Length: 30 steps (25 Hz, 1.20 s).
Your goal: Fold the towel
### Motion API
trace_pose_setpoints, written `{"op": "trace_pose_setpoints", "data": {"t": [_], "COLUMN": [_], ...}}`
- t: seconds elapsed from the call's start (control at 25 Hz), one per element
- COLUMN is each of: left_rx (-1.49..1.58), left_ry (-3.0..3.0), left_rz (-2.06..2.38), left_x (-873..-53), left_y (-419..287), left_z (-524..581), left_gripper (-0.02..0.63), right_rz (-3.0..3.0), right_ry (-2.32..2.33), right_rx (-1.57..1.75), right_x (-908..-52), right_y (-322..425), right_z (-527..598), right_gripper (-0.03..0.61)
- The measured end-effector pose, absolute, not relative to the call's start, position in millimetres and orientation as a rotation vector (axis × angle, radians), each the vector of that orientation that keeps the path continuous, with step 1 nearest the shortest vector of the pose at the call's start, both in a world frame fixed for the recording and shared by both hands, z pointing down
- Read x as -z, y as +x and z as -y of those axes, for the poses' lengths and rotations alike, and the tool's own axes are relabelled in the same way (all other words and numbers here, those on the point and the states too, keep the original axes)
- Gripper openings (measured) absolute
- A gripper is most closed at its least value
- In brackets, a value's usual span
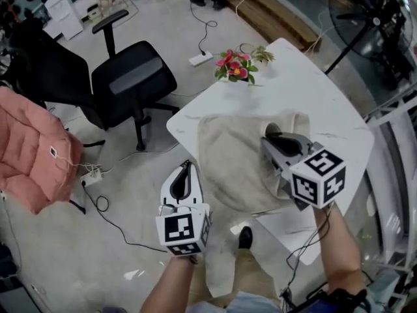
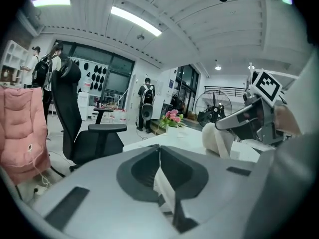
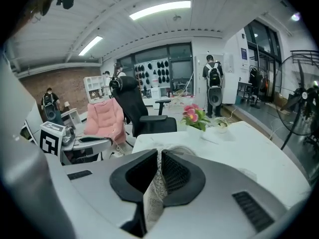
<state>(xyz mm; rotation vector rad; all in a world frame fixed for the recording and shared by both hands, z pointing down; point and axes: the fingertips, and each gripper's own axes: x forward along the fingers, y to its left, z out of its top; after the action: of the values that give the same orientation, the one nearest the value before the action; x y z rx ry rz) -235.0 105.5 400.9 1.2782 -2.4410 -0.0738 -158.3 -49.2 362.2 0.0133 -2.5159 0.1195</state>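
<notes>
Table [image 1: 326, 109]: white. Towel [image 1: 228, 162] spread on its near-left part.
Right gripper [image 1: 272, 133]: clamped on a lifted towel fold.
Left gripper [image 1: 187, 168]: jaws together, apparently pinching a towel edge.
Judgement: keep the 2 corners level and taut, align edges before lowering.

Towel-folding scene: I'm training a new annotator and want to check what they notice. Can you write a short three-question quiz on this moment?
1. True or false: the pink flowers stand on the table, beyond the far edge of the towel.
2. What is clamped between the jaws of the right gripper? A) nothing B) towel cloth C) a cable
3. In the head view, which gripper is out over the floor beside the table: the left gripper or the right one?
Key: 1 true; 2 B; 3 the left gripper.
</notes>
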Motion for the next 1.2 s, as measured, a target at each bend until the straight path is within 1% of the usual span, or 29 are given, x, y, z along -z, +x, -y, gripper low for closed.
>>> {"op": "trace_pose_setpoints", "data": {"t": [0.36, 0.8, 0.92, 1.04, 1.2], "left_rx": [0.093, 0.085, 0.082, 0.086, 0.093], "left_ry": [1.198, 1.210, 1.208, 1.221, 1.252], "left_rz": [2.455, 2.429, 2.420, 2.419, 2.415], "left_x": [-412, -434, -432, -429, -420], "left_y": [-261, -269, -270, -268, -263], "left_z": [-157, -184, -183, -178, -167], "left_gripper": [0.009, 0.009, 0.009, 0.009, 0.009], "right_rz": [2.430, 2.294, 2.287, 2.299, 2.380], "right_ry": [-0.097, -0.080, -0.114, -0.188, -0.273], "right_rx": [-0.045, -0.021, -0.037, -0.083, -0.115], "right_x": [-410, -490, -493, -478, -434], "right_y": [-201, -213, -215, -215, -211], "right_z": [-22, -40, -46, -60, -79], "right_gripper": [0.041, 0.044, 0.071, 0.157, 0.166]}}
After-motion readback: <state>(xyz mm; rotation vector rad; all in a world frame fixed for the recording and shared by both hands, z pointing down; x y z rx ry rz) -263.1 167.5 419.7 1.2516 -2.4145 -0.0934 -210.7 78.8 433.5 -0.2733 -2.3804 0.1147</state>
